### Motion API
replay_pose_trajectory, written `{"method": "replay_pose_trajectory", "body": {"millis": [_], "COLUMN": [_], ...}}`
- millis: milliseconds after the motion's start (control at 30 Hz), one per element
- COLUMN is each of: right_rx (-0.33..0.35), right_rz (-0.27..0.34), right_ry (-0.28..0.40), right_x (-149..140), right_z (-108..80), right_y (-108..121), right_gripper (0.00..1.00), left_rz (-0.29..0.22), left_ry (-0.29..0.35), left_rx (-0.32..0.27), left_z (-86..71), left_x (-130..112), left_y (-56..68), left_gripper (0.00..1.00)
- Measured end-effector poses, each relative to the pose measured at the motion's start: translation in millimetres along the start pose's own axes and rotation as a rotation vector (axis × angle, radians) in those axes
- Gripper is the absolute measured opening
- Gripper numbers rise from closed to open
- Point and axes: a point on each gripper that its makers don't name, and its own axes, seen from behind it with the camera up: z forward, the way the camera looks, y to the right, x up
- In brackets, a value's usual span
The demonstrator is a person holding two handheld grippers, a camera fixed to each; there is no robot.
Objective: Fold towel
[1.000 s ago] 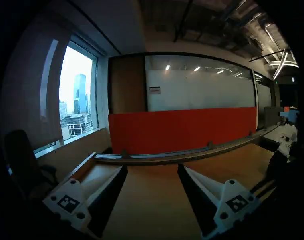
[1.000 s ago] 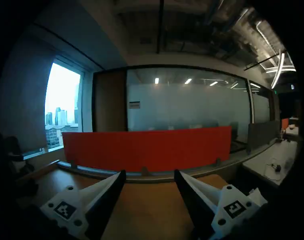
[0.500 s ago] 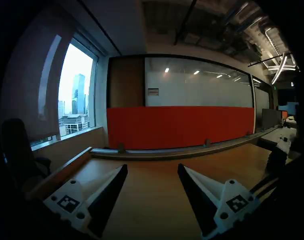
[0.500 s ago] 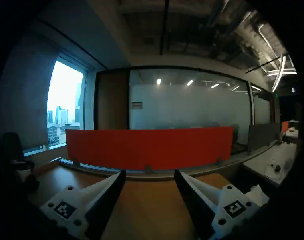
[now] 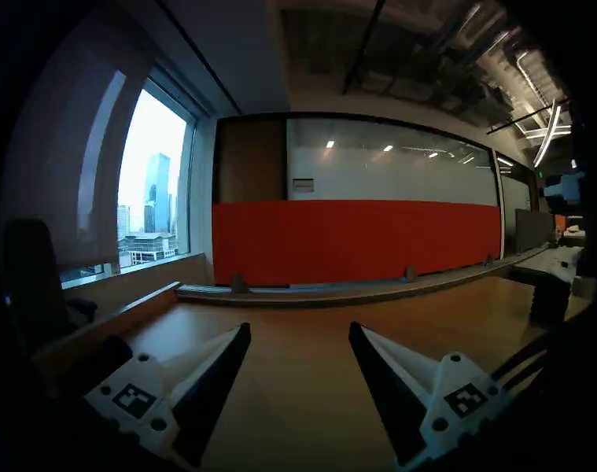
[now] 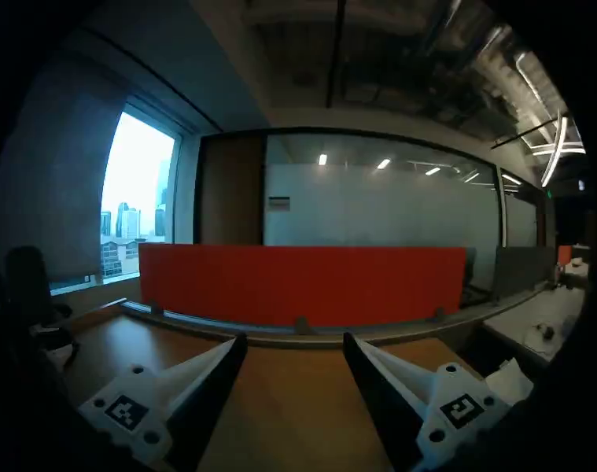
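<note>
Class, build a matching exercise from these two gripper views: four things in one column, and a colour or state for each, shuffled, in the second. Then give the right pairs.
Column one:
1. divider panel
2. desk top
3. left gripper
4. window

Column two:
A. open, holding nothing
B. red
C. bright, city towers outside
D. brown wood

Pairs: 1-B, 2-D, 3-A, 4-C

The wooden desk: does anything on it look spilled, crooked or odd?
Nothing stands out. The wooden desk looks unmarked, the red partition stands straight behind it, and the left gripper and right gripper hover open.
</note>
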Motion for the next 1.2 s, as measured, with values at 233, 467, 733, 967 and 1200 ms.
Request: {"method": "replay_pose_trajectory", "body": {"millis": [233,467,733,967,1200], "right_rx": [0.001,0.007,0.004,0.009,0.012], "right_rz": [-0.033,-0.028,-0.019,-0.026,-0.027], "right_ry": [-0.017,-0.018,-0.013,-0.007,-0.007], "right_x": [-16,-26,-32,-31,-32], "right_z": [4.5,7.8,8.2,8.7,6.5], "right_y": [2,2,7,8,8], "right_gripper": [0.94,0.94,0.94,0.94,0.94], "left_rz": [-0.001,-0.013,-0.025,-0.026,-0.014], "left_ry": [0.014,0.028,0.047,0.036,0.023], "left_rx": [0.016,0.033,0.047,0.053,0.046], "left_z": [-3.3,-3.8,-5.6,-7.2,-5.8], "left_x": [-23,-41,-48,-56,-58], "left_y": [5.0,5.4,5.1,5.4,7.3], "left_gripper": [0.93,0.93,0.93,0.93,0.93]}}
